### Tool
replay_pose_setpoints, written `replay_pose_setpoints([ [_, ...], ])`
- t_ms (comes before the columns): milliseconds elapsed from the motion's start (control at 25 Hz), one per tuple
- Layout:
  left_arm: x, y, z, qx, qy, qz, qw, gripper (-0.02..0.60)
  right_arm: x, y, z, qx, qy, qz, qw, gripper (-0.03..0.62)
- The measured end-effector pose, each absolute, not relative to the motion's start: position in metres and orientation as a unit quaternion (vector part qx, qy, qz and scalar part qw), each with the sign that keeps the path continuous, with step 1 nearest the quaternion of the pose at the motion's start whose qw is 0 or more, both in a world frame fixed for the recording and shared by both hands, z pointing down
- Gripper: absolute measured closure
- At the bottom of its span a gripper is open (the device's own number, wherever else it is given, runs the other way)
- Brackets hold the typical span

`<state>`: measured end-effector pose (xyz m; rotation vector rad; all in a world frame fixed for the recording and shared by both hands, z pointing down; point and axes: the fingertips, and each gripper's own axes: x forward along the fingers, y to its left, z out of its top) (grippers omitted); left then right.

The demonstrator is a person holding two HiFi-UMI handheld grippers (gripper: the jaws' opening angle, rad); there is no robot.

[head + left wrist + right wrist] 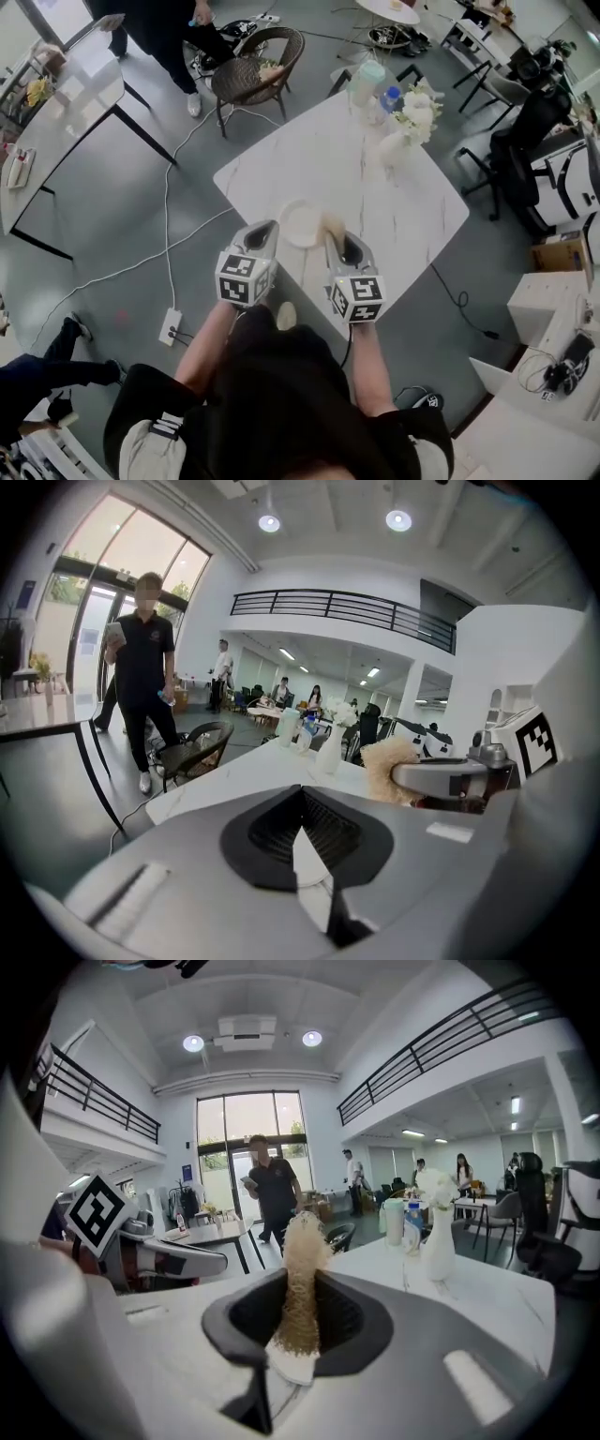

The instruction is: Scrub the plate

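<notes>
1. Two tools hang above the desk (337,155): the left tool (265,232) is clamped on the rim of the plate (300,223), and the right tool (339,246) pinches a scrubber (300,1283).
2. The plate looks stiff, light, breakable and probably slick, so a firm hold on its rim suits it best.

Right tool (298,1324) has its jaws clamped on a tan fibrous scrubber (303,1246), which stands upright toward 12 o'clock. The left tool (155,1258) is at 9 o'clock, its marker cube (94,1211) above it. The white worktop (497,1302) runs toward 3 o'clock and carries a white vase (438,1239), a bottle (413,1226) and a pale tumbler (394,1222). A person in a dark shirt (272,1190) stands at 12 o'clock, far behind.
</notes>
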<state>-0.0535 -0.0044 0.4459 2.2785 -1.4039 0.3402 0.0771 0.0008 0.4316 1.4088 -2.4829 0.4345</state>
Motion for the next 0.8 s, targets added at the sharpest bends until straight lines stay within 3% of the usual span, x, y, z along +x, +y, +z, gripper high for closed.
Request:
replay_pose_setpoints([
  [320,-0.056,0.033,0.387,0.835,-0.518,0.091,0.161,0.575,0.086,0.040,0.372,0.492,-0.862,0.085,0.083,0.519],
  [800,-0.065,0.102,0.371,0.832,-0.532,0.080,0.138,0.575,0.111,0.107,0.371,0.505,-0.856,0.081,0.072,0.519],
])
